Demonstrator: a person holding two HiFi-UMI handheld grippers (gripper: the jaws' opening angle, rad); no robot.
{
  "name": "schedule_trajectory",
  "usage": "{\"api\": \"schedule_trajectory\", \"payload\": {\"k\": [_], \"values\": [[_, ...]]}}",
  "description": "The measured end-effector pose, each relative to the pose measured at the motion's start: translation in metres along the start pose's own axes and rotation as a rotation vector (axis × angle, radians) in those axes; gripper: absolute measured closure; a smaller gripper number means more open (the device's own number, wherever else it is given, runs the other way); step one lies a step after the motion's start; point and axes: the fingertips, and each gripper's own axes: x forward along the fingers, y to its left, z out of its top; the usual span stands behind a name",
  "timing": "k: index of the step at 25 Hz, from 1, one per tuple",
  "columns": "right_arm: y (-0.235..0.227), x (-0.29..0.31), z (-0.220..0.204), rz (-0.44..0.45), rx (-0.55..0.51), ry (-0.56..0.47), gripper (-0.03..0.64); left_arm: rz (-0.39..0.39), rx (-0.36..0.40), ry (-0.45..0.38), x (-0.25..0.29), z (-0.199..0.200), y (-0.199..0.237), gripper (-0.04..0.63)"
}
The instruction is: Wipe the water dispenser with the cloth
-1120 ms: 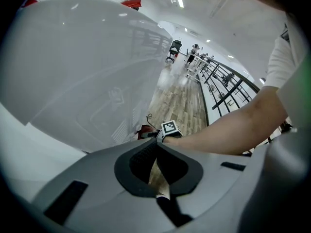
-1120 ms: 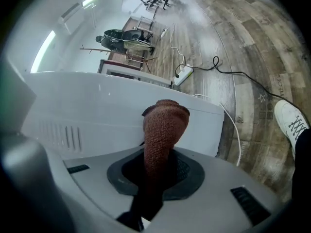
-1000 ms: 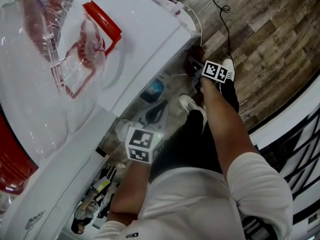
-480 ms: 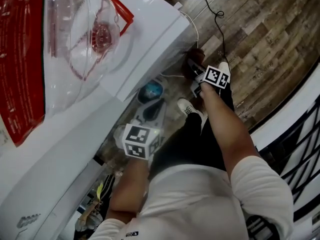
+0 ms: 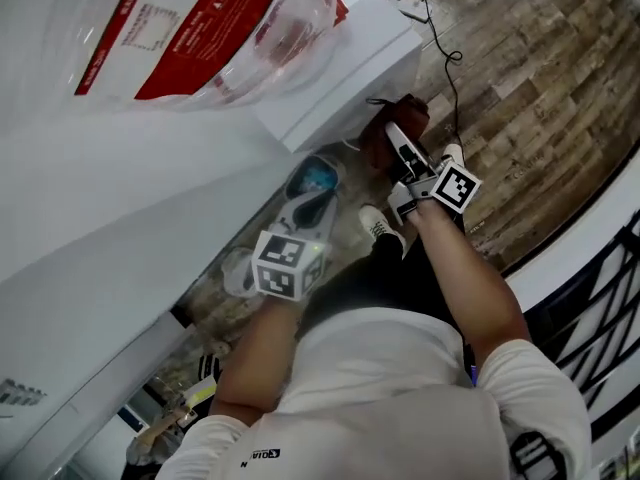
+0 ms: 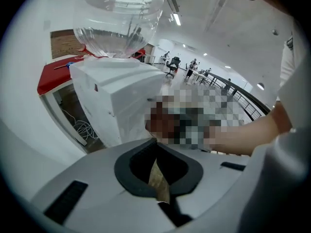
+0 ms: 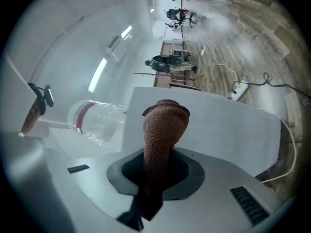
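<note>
White plastic fills most of the head view from 8 round to 12 o'clock: the water dispenser (image 5: 150,198), with its clear, red-labelled bottle (image 5: 215,28) seated on top. Wooden floor (image 5: 540,78) takes the 1 to 4 o'clock side, and the person's arms reach down from 6 o'clock.

In the head view the right tool (image 5: 400,146) sits at about 2 o'clock, just beside the dispenser's near corner and below its top edge. It is clenched on the brown knitted cloth (image 5: 397,128). In the right gripper view the cloth (image 7: 163,130) stands up out of the closed pads as a rounded bunch, with a white panel of the dispenser (image 7: 218,125) straight behind it at 12 o'clock and the bottle (image 7: 95,120) off at 9 o'clock. Whether the cloth touches the panel I cannot tell; it is at least very near.

The left tool (image 6: 158,178) is drawn together, with only a thin wedge between the pads and nothing gripped there that I can make out. Its marker cube (image 5: 285,265) hangs at about 7 o'clock, near the person's body and apart from the dispenser.

My reading is that wiping of the side panel near the corner is in hand or about to begin. The next move calls for pressing the bunched cloth against the white wall and sweeping along it with steady pressure, holding the clench firm so the cloth does not slip out.
</note>
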Motion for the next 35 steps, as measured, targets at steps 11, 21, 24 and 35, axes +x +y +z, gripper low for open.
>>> {"api": "schedule_trajectory", "payload": {"k": [11, 21, 24, 35], "values": [[0.138, 0.039, -0.067, 0.251, 0.013, 0.042, 0.558, 0.053, -0.031, -0.048, -0.050, -0.006, 0.026, 0.606], [0.093, 0.038, -0.083, 0.165, 0.014, 0.034, 0.558, 0.062, 0.000, -0.006, -0.046, -0.020, 0.036, 0.606], [0.068, 0.036, -0.085, 0.129, 0.014, 0.029, 0.558, 0.054, 0.006, 0.021, -0.039, -0.029, 0.037, 0.606], [-0.073, 0.019, -0.096, -0.076, 0.033, 0.017, 0.558, -0.005, 0.019, 0.078, 0.008, -0.062, 0.033, 0.606]]}}
